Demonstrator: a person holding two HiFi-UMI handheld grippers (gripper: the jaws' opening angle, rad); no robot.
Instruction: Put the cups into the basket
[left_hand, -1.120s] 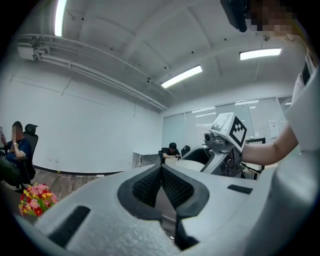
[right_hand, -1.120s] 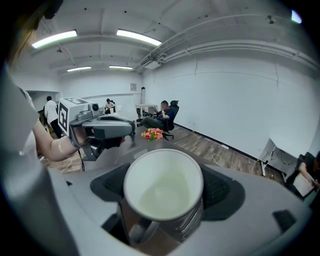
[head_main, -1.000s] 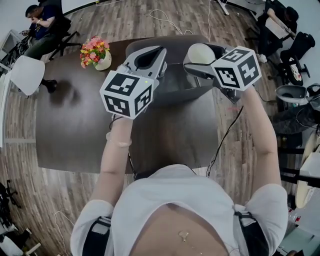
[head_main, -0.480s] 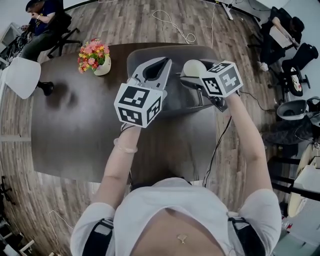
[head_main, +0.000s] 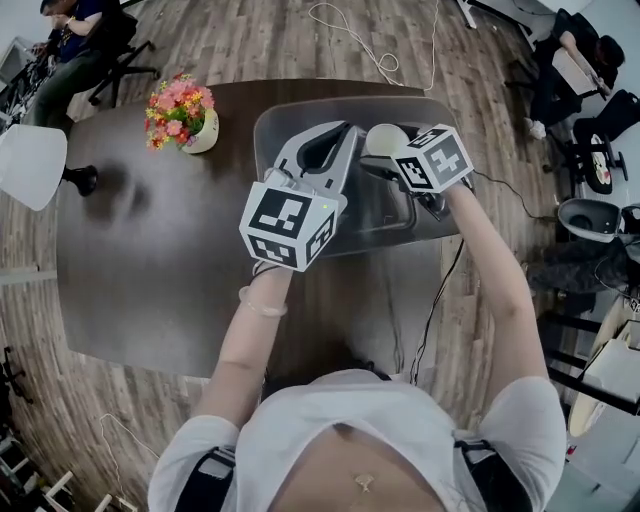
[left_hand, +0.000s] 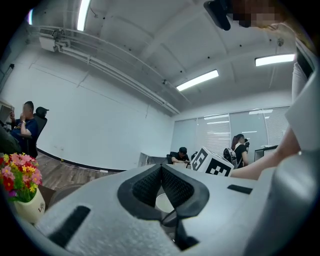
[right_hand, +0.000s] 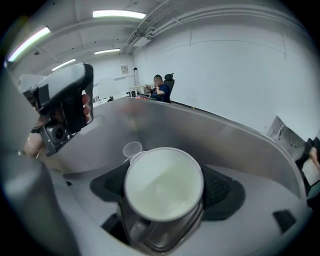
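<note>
White cup (right_hand: 164, 186) sits clamped between the right gripper's (right_hand: 165, 200) jaws, mouth facing the camera, held over the grey basket (right_hand: 235, 140) on the dark table (head_main: 150, 260). A small clear cup (right_hand: 132, 149) lies inside the basket, just past the white one's rim. The left gripper (left_hand: 161, 168) hovers alongside, its jaw tips pressed together on nothing. Flowers (head_main: 178, 104) stand off to the left.
</note>
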